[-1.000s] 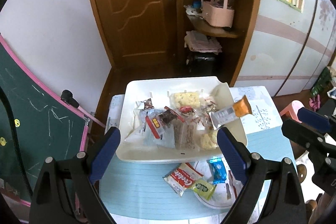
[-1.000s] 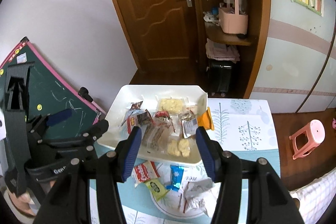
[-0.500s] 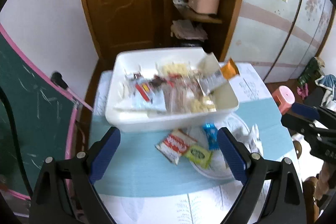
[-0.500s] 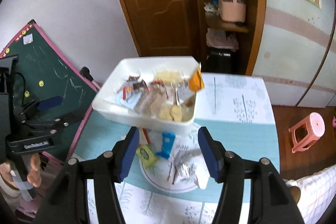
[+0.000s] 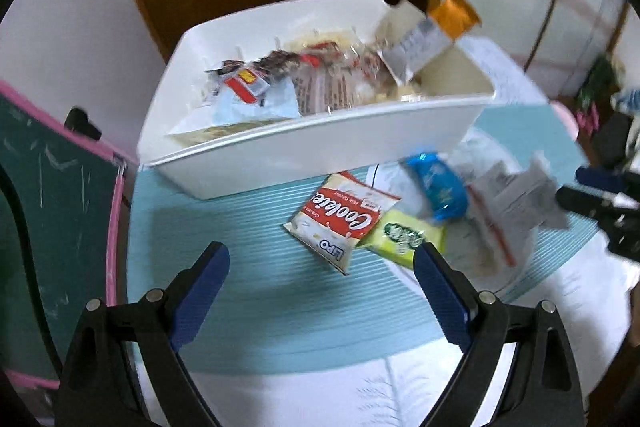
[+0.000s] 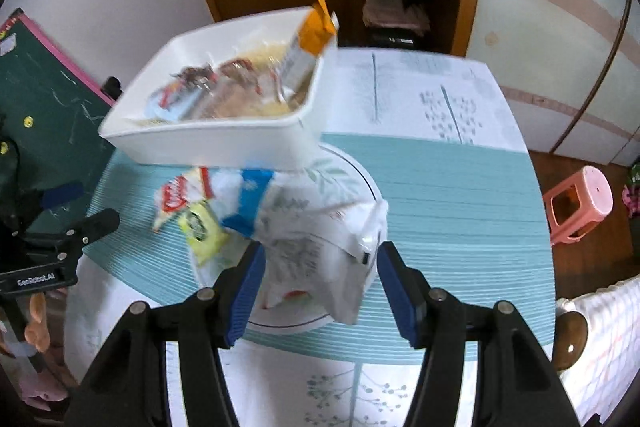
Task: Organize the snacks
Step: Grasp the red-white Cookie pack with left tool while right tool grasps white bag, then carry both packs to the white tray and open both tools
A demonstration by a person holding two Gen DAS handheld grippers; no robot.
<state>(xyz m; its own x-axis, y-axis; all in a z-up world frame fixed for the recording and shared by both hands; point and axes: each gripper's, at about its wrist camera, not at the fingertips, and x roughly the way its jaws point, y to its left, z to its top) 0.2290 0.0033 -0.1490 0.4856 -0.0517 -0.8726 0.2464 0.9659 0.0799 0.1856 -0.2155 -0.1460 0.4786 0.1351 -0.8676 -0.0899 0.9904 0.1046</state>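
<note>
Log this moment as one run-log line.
left gripper: open, empty | right gripper: open, white crinkled packet between fingers, ungripped | white plastic bin: holds snacks | red cookie packet: on mat

Tray (image 5: 320,155) w/ snacks sits at table's (image 5: 248,291) rear. In front: cookie pack (image 5: 342,219), left of the plate (image 6: 360,183) holding crumpled wrappers (image 6: 320,247).

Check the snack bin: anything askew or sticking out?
Yes. An orange-ended packet juts over the right rim of the white bin, not settled inside. Four packets lie loose in front, some on the plate.
</note>
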